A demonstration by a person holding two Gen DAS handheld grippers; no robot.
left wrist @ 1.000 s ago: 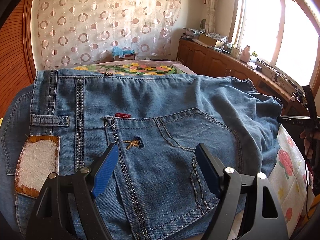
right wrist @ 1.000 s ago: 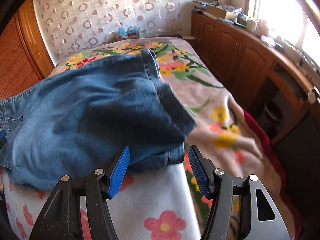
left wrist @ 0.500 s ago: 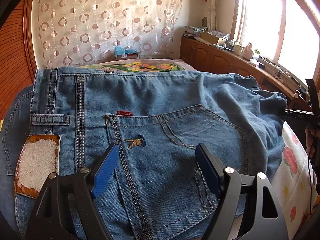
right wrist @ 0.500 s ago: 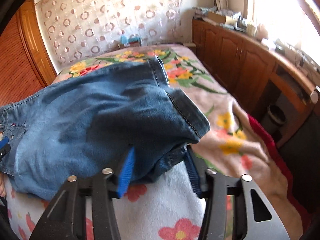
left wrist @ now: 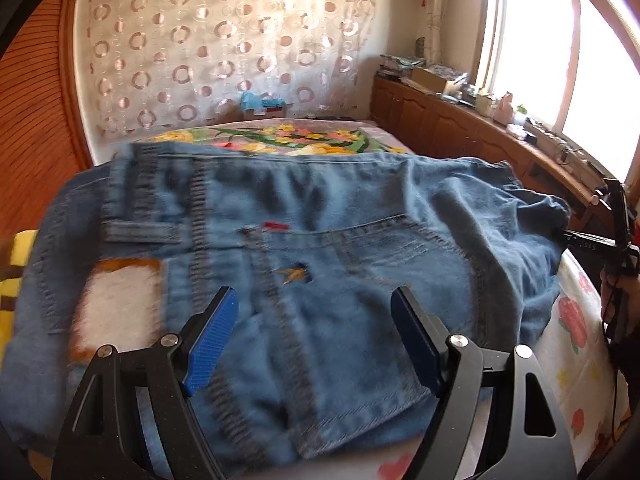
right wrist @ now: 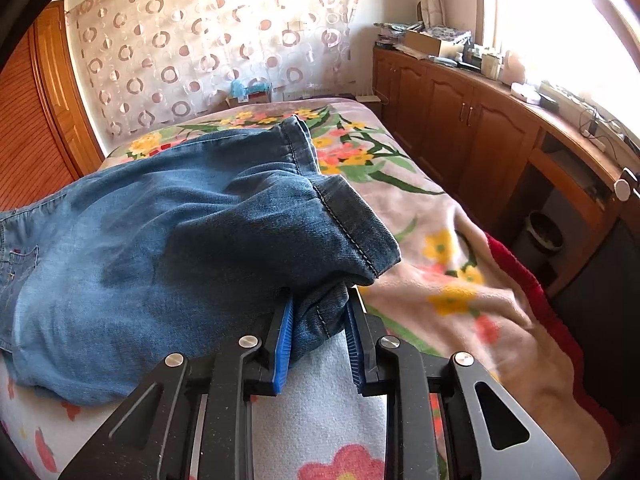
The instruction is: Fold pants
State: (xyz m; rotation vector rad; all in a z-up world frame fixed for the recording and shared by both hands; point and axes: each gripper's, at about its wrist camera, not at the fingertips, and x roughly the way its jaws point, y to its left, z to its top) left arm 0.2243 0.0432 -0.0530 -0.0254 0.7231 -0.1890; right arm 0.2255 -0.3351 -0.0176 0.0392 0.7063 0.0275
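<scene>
Blue-padded jaws of the right gripper [right wrist: 318, 334] are closing on a bunched hem of the denim pants [right wrist: 160, 248], pads touching the fabric. Jaws of the left gripper [left wrist: 312, 340] stand spread wide over the back pocket, gripping nothing. Pants lie across a floral blanket [right wrist: 440, 240] on a bed.

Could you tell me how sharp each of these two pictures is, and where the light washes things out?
Left wrist view: the jeans look smeared by motion blur, and the window is blown out white. Right wrist view: mostly sharp, the hem stitching crisp, though the window glares and the blanket blurs near the edge.
</scene>
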